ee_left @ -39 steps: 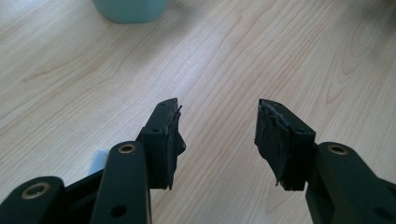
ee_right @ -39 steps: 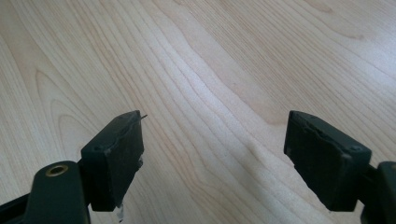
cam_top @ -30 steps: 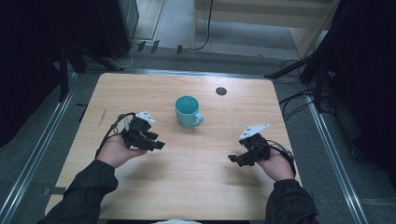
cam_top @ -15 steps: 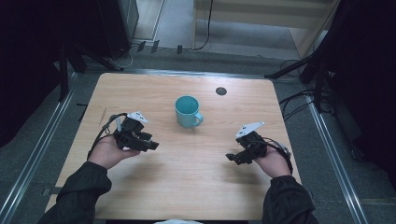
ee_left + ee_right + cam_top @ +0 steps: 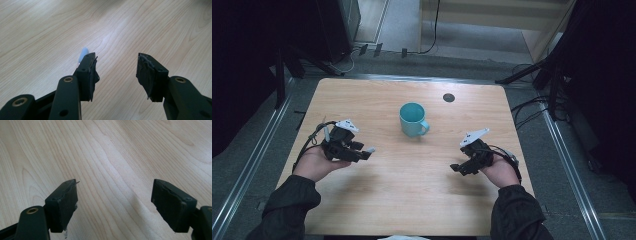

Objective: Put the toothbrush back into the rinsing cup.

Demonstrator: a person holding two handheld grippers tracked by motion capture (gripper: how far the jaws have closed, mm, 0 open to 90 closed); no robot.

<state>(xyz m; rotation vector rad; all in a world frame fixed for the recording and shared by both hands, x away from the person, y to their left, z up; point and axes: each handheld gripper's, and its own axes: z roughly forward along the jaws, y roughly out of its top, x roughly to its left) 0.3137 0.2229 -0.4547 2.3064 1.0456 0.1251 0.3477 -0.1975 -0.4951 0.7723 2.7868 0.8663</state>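
A teal mug (image 5: 413, 119) stands upright in the middle of the wooden table (image 5: 412, 200), its handle turned to the front right. My left gripper (image 5: 363, 153) hovers left of the mug and points right, well apart from it. Its jaws stand open over bare wood (image 5: 117, 60), and a small pale blurred tip (image 5: 83, 53) shows just behind one jaw. My right gripper (image 5: 458, 168) is held right of and nearer than the mug and points left. It is also open, with only wood grain between the jaws (image 5: 115, 185).
A small dark round hole (image 5: 448, 97) lies in the tabletop behind the mug to the right. Metal rails (image 5: 562, 150) run along both sides of the table. Cables (image 5: 532, 107) and dark stands crowd the floor at the far right and far left.
My left gripper has drifted left, away from the mug. The right gripper has barely shifted. The mug has not moved.
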